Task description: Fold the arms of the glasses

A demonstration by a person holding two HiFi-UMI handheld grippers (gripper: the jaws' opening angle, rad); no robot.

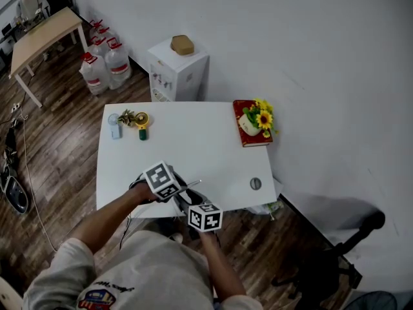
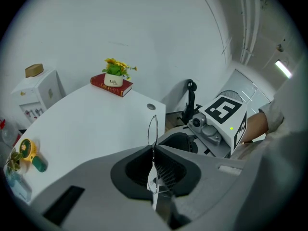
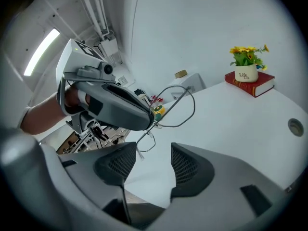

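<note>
Thin wire-rimmed glasses hang over the near edge of the white table. My left gripper is shut on them at the frame, and one lens rim stands up out of its jaws. In the right gripper view the left gripper reaches in from the left, with the second lens hanging just under its tip. My right gripper is open just below and behind the glasses; its pads touch nothing. In the head view both grippers meet at the table's front edge.
A red book with a sunflower pot lies at the far right of the table. A yellow toy and a small blue item sit far left. A round grommet is near right. A white cabinet stands behind, a black chair to the right.
</note>
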